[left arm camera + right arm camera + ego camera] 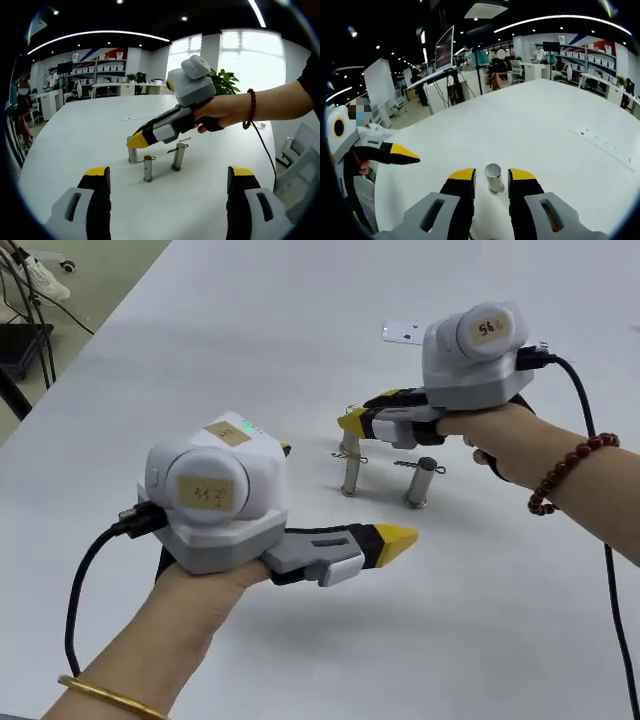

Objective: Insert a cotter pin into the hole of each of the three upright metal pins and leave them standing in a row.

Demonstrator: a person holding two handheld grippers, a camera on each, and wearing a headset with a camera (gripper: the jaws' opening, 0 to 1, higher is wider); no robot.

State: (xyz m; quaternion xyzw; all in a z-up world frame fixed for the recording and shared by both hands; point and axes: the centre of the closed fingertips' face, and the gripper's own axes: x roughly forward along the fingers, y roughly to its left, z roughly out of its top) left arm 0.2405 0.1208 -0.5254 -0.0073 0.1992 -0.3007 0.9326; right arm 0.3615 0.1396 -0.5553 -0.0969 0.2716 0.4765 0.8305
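Three upright metal pins stand on the white table (250, 330). The near pin (147, 168) and the right pin (178, 156) each carry a cotter pin; in the head view they are the near pin (350, 476) and the right pin (420, 486). The far pin (132, 151) shows no cotter pin. My right gripper (492, 175) hovers at this far pin (493, 178), jaws a narrow gap apart with the pin's top between the tips and not touched. In the head view the right gripper (350, 422) hides that pin. My left gripper (169, 174) is wide open and short of the pins, also seen as the left gripper (395, 537).
A small white card (405, 333) lies on the table beyond the pins. A white power strip (607, 145) lies to the right. Desks, monitors and people stand past the table's far edge. Cables trail from both grippers.
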